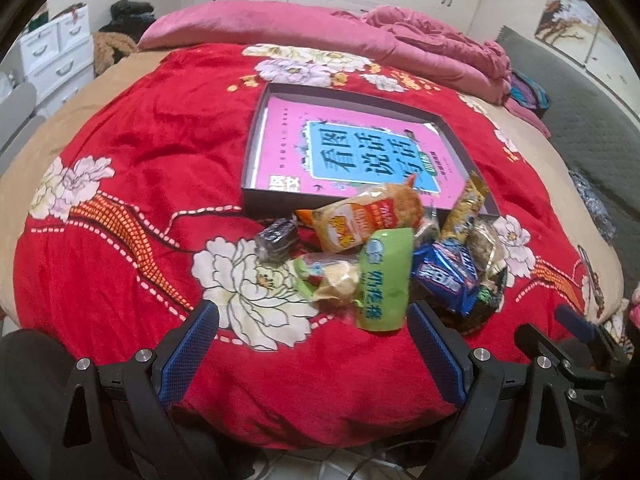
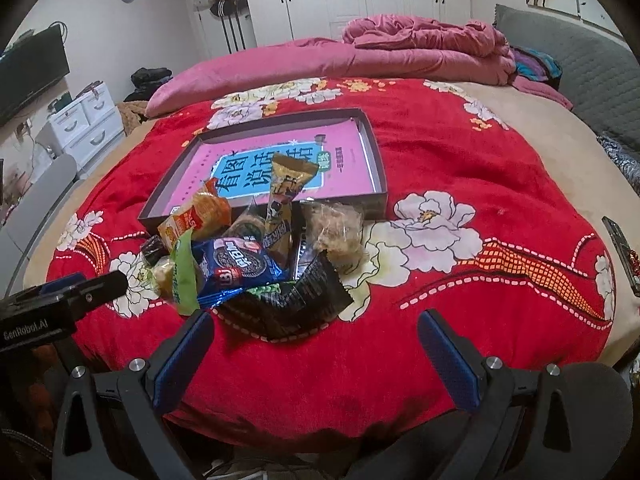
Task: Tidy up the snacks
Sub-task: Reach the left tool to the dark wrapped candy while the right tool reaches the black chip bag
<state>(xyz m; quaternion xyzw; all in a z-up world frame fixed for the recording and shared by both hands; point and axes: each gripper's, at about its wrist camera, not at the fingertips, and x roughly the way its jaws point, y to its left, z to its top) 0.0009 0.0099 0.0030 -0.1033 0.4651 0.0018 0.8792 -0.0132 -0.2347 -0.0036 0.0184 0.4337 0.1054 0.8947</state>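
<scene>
A heap of snack packets lies on the red flowered blanket (image 1: 132, 168) just in front of a shallow dark box (image 1: 256, 136) that holds a pink book (image 1: 288, 136). The heap includes an orange packet (image 1: 368, 216), a green packet (image 1: 386, 280), a blue cookie packet (image 1: 446, 276), a gold bar (image 1: 466, 212) and a small dark square packet (image 1: 276, 238). The right wrist view adds a black packet (image 2: 304, 300) at the front of the heap and the blue cookie packet (image 2: 236, 266). My left gripper (image 1: 312, 316) is open just short of the green packet. My right gripper (image 2: 316, 328) is open near the black packet.
A rolled pink quilt (image 2: 420, 52) lies along the far side of the bed. White drawers (image 2: 86, 124) stand to the left, wardrobes behind, a grey padded headboard (image 2: 592, 68) to the right. A dark flat object (image 2: 620, 248) lies at the bed's right edge.
</scene>
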